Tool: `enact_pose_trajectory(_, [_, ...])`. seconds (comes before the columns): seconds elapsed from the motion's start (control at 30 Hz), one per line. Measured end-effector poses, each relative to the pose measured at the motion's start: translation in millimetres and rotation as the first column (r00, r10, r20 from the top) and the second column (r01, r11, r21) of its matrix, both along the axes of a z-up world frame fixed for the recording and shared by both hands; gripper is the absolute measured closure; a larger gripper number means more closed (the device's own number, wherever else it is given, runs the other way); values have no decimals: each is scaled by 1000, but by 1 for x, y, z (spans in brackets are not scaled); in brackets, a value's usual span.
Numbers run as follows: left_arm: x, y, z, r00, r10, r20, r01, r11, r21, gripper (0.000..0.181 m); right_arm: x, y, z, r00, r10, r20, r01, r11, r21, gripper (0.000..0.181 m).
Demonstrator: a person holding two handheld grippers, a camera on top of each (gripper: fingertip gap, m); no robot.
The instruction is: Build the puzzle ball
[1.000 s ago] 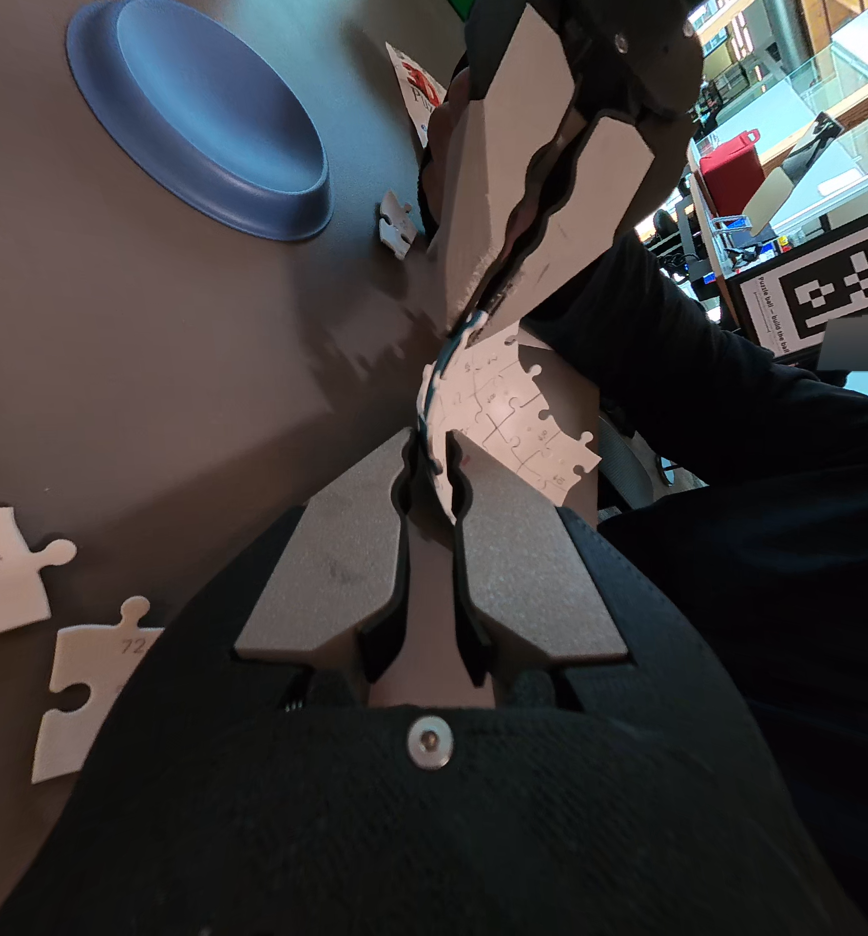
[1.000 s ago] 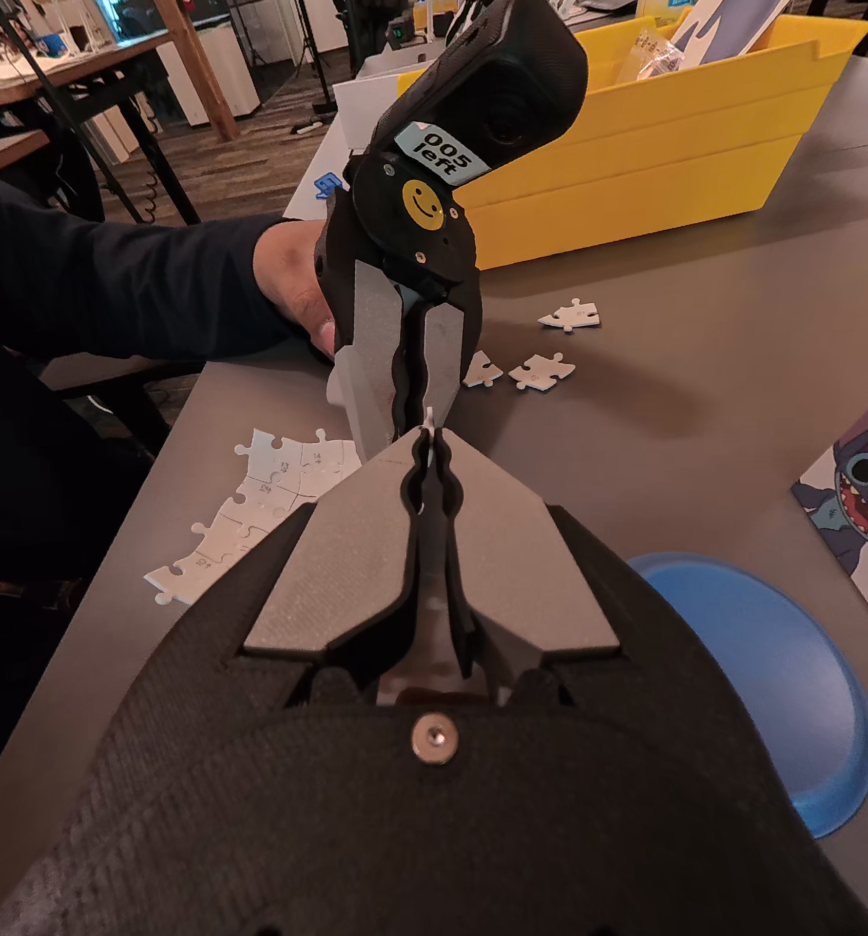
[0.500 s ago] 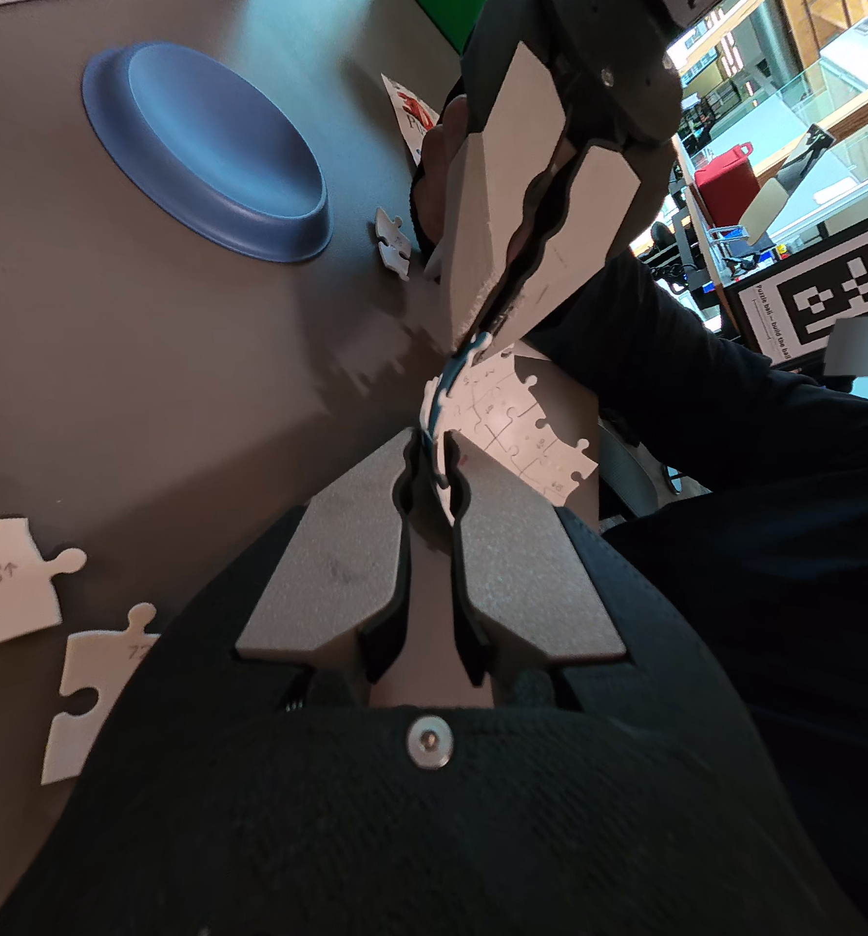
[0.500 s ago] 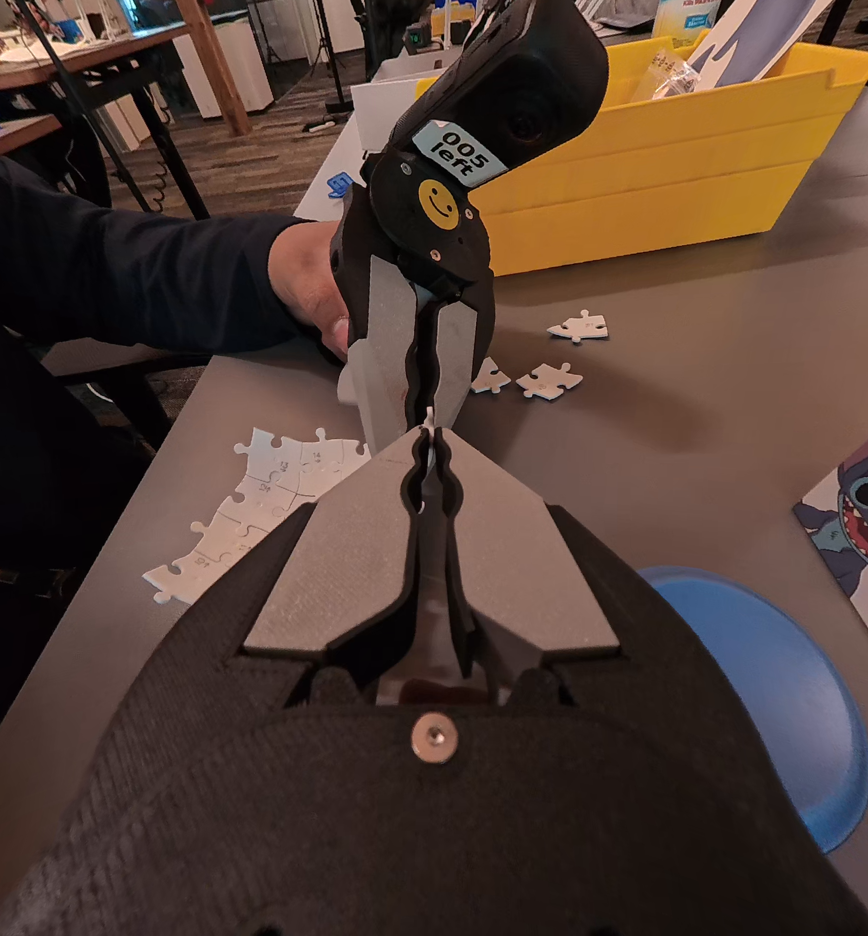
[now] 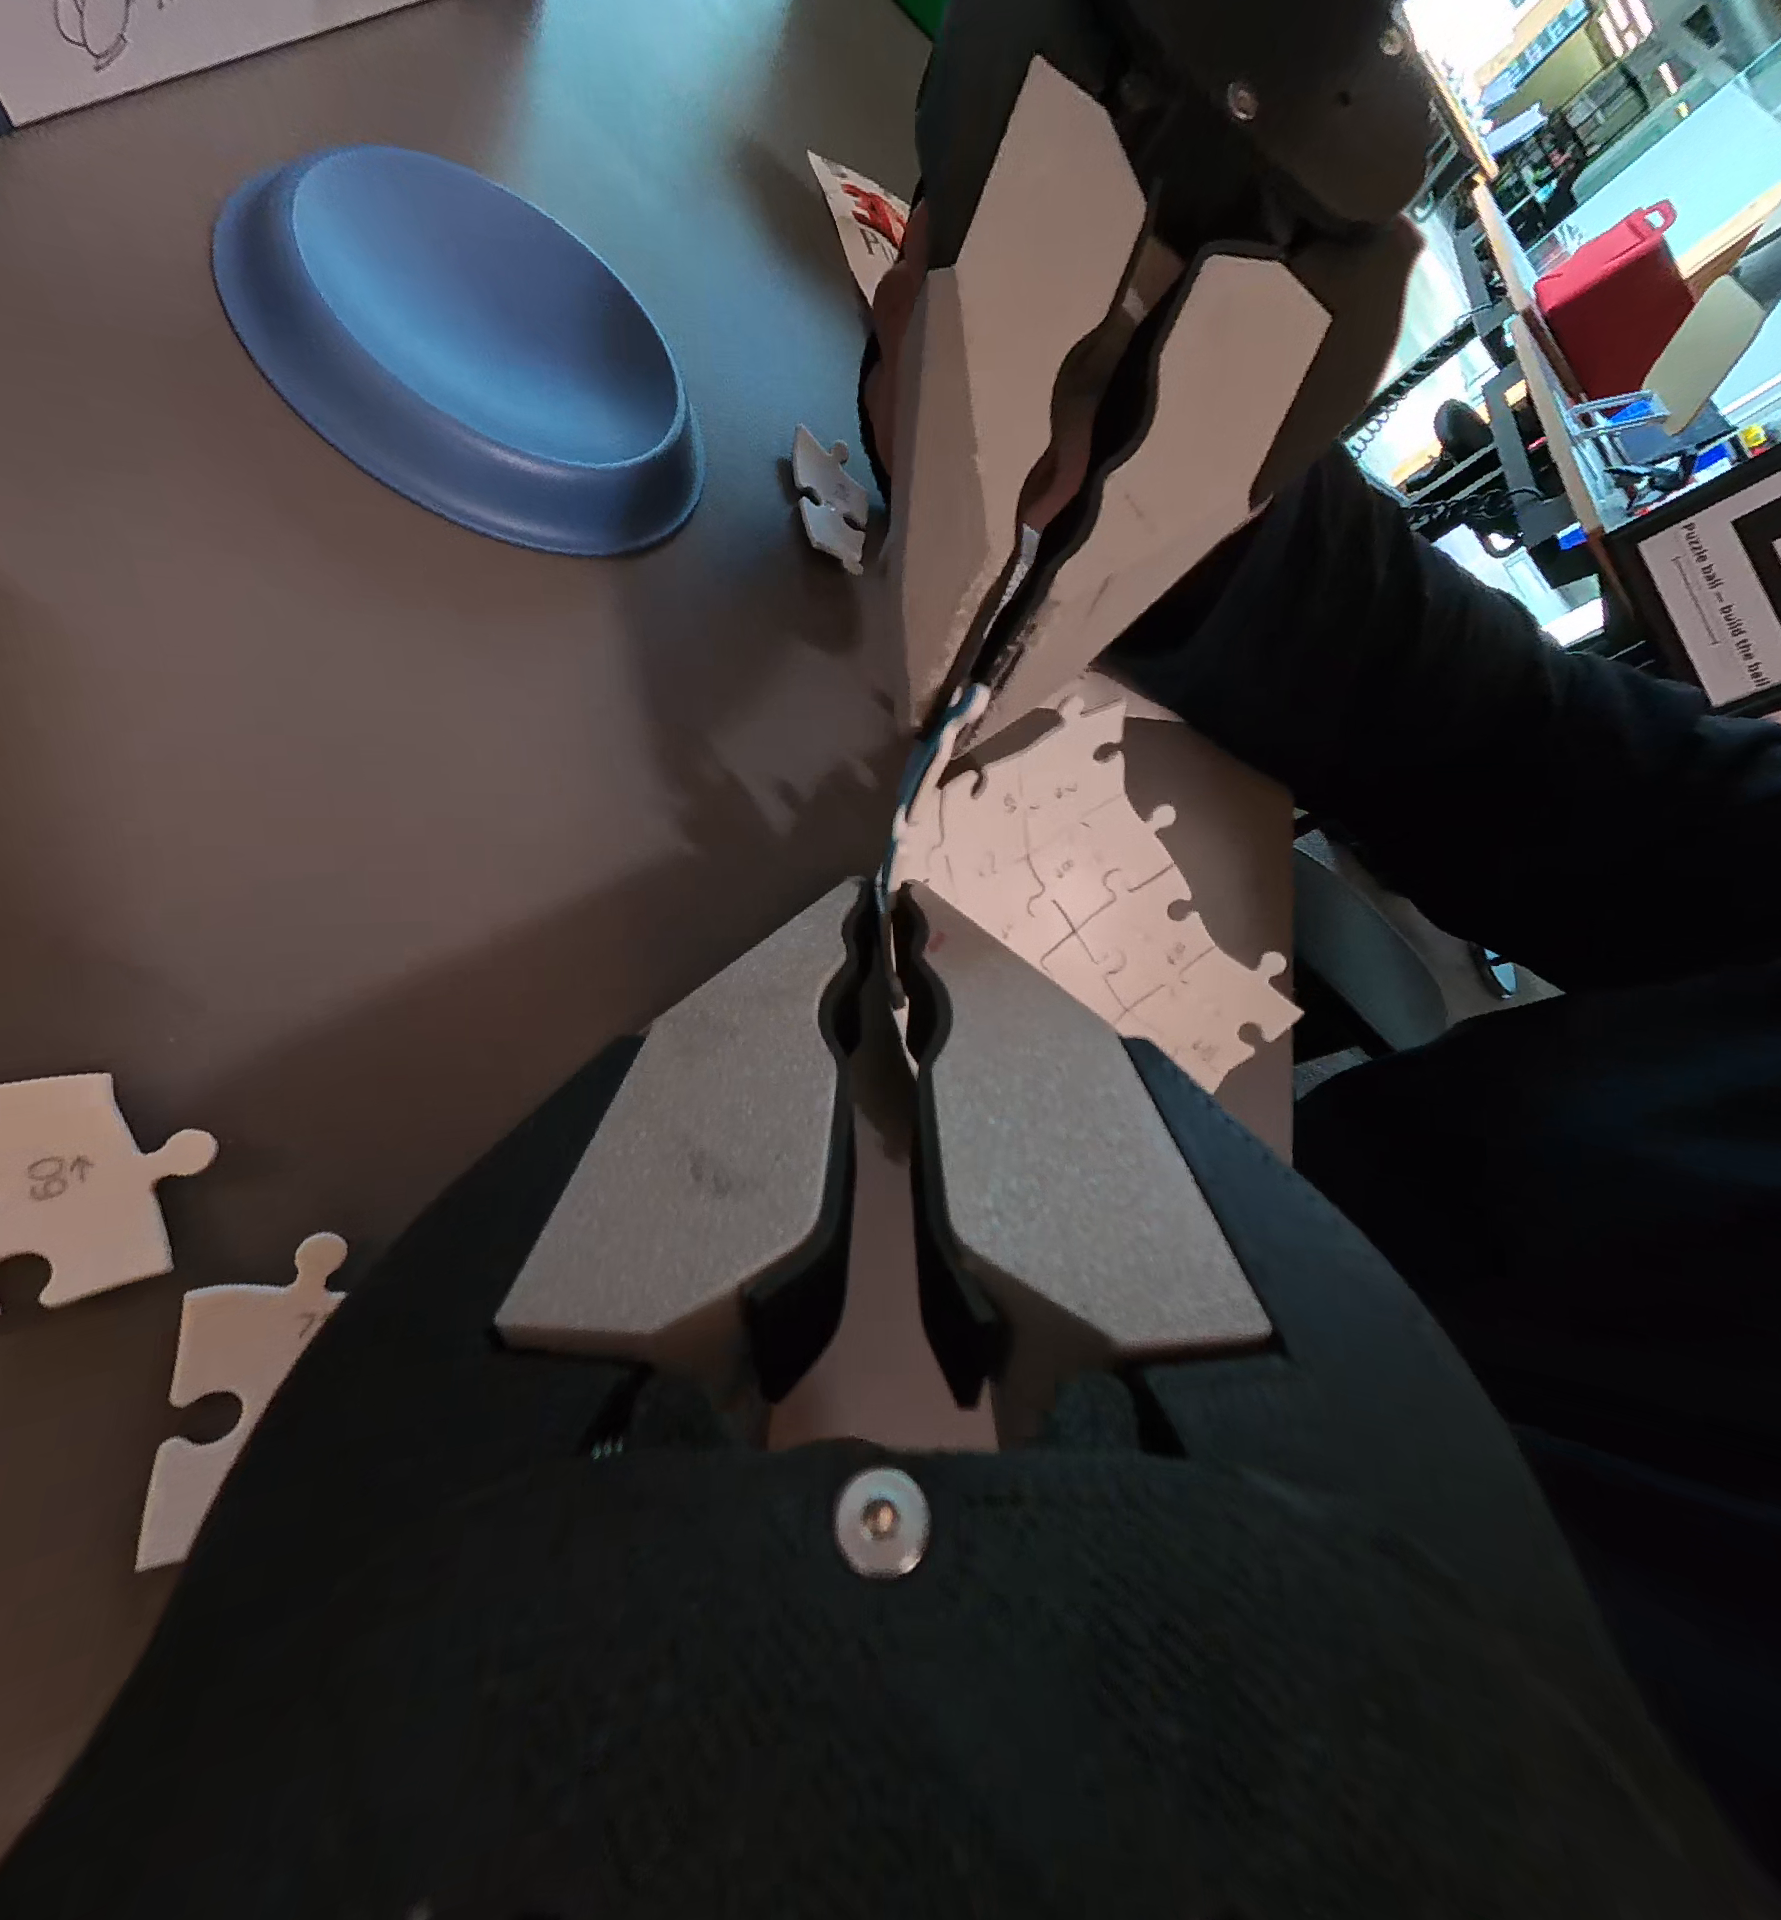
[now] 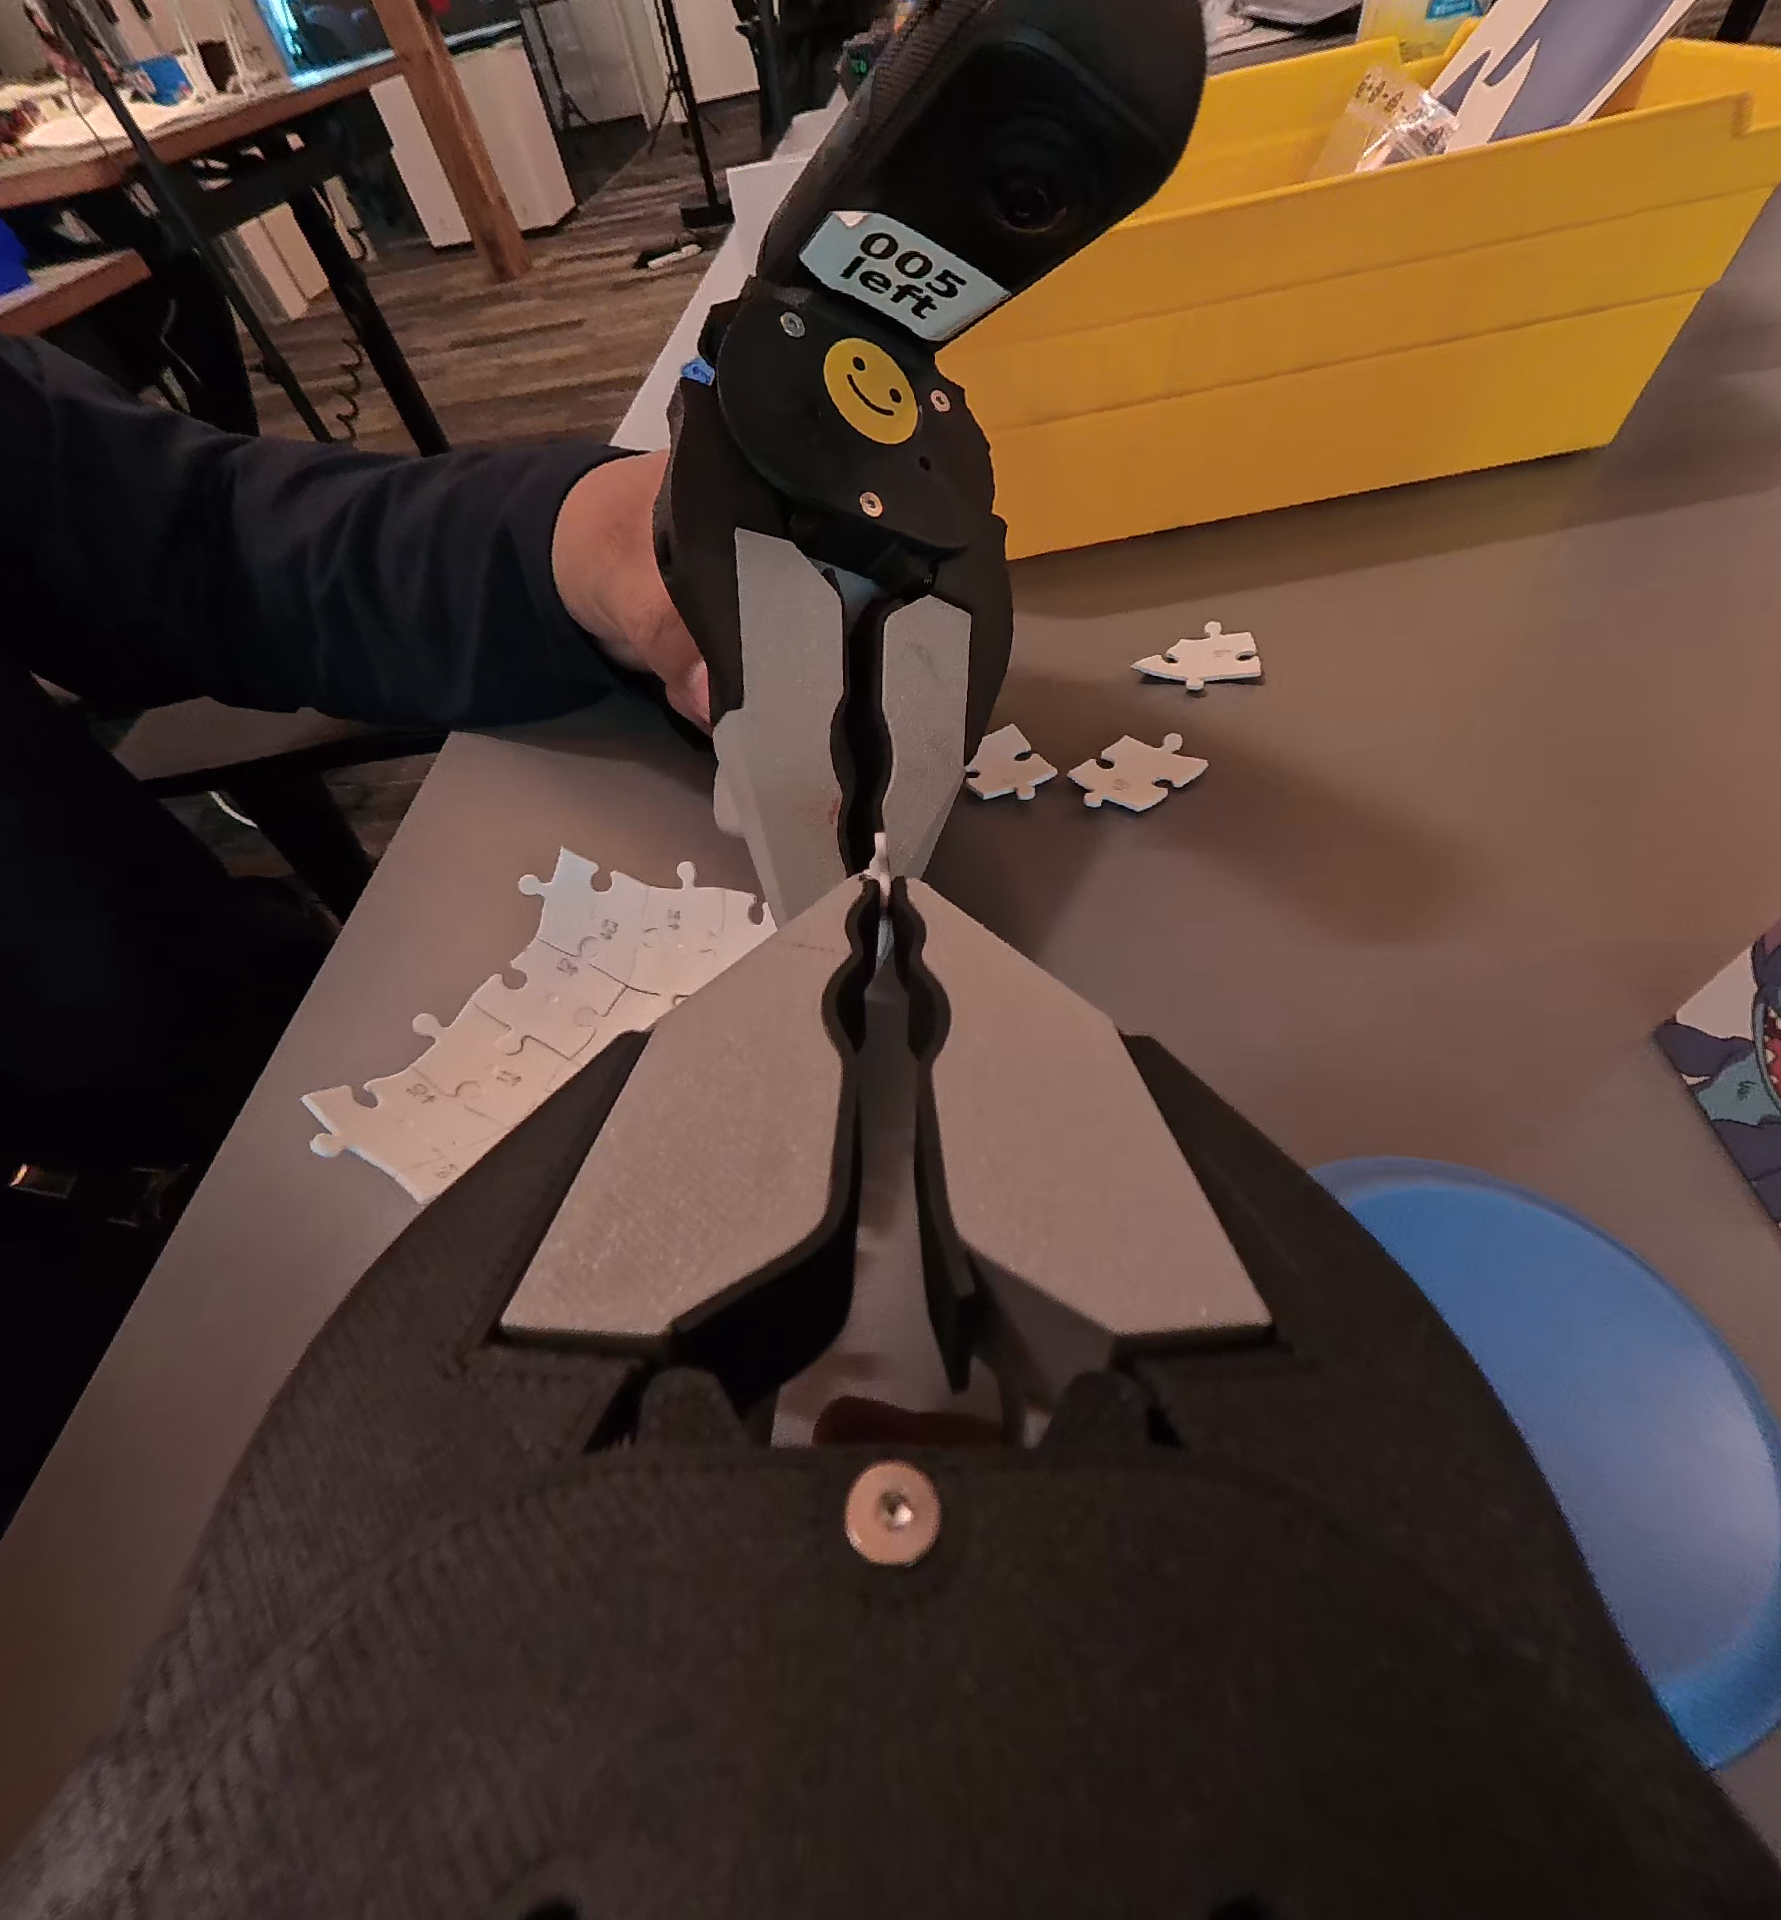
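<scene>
My left gripper (image 5: pixel 881 899) and my right gripper (image 6: pixel 881 896) meet tip to tip above the grey table. Both are shut on a short curved strip of white puzzle pieces (image 5: pixel 922 774), seen edge-on between the tips. In the right wrist view only a white sliver of the strip (image 6: pixel 879 860) shows. The right gripper (image 5: pixel 974 691) comes down from the top of the left wrist view; the left gripper (image 6: pixel 881 847) hangs from above in the right wrist view. A flat joined section of pieces (image 6: pixel 595 997) lies on the table below them, also in the left wrist view (image 5: pixel 1104 894).
A blue dish (image 5: pixel 450 353) (image 6: pixel 1592 1455) sits on the table. Loose pieces lie near the left gripper (image 5: pixel 44 1195) (image 5: pixel 231 1392) and farther off (image 6: pixel 1135 774) (image 6: pixel 1203 660). A yellow bin (image 6: pixel 1333 312) stands at the back. A cartoon picture card (image 6: pixel 1779 1070) lies at the right. The table edge is near the joined section. Only a small space, under 4 cm, lies between the two pairs of fingers.
Both grippers stay shut and tip to tip. The pair has shifted slightly over the table, and the held strip has turned more edge-on to the left camera.
</scene>
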State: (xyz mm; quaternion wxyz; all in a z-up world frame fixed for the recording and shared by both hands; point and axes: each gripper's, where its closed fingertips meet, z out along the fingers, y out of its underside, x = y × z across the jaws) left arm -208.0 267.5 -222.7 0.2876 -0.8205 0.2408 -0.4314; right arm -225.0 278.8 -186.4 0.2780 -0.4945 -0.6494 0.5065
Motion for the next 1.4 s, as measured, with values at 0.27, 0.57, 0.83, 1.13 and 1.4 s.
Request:
enact_pose_trajectory(0.27, [1, -2, 2, 1000, -9, 3, 9, 1000, 18, 181, 4, -3, -6, 996, 38, 81, -28, 993, -117, 172])
enact_pose_trajectory(0.57, [6, -5, 5, 999, -43, -32, 45, 996, 74, 181, 8, -18, -22, 972, 126, 200, -91, 980, -178, 181])
enact_pose_trajectory(0.83, [7, -7, 7, 998, -56, -34, 59, 994, 92, 181, 9, -21, -21, 968, 147, 206, -98, 969, -228, 181])
enact_pose_trajectory(1.13, [-2, -10, 10, 999, -39, 31, 37, 998, 46, 172, 6, -15, -21, 971, 115, 211, -60, 966, -253, 181])
enact_pose_trajectory(1.4, [-5, -4, 11, 999, 2, 42, -4, 999, 53, 180, 5, -16, -23, 970, 107, 220, -56, 972, -228, 181])
